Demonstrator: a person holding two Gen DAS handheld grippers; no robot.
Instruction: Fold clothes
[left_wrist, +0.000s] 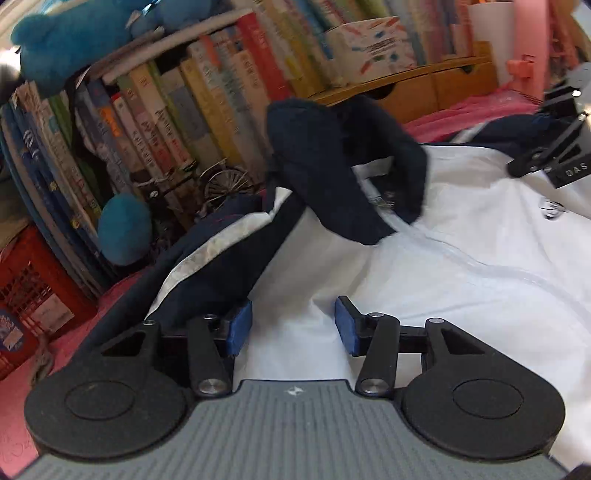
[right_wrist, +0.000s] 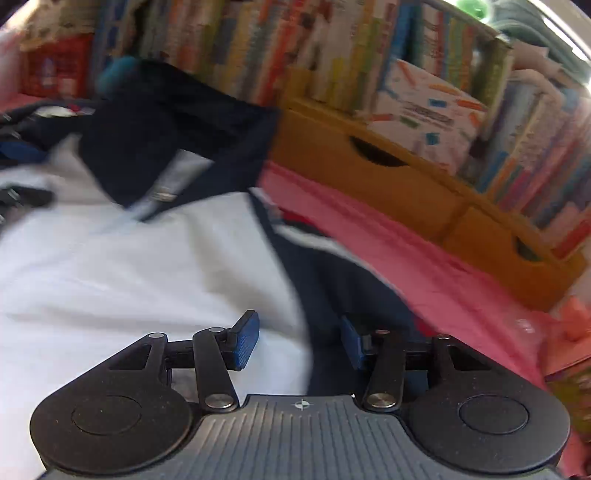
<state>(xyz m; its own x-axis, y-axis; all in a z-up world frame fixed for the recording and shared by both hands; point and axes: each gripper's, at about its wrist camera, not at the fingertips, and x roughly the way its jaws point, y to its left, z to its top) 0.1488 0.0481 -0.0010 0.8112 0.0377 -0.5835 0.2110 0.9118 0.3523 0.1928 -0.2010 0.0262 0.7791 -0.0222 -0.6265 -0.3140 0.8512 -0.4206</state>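
Two blue-padded fingers of the left gripper (left_wrist: 293, 326) stand apart over a white and navy jacket (left_wrist: 424, 280), nothing between them. Its navy collar (left_wrist: 332, 166) rises at twelve o'clock, books (left_wrist: 177, 110) behind at ten. At two o'clock sits the right gripper (right_wrist: 299, 341), jaws likewise apart, empty above the jacket's navy side panel. Pink cloth (right_wrist: 388, 236) lies beneath.
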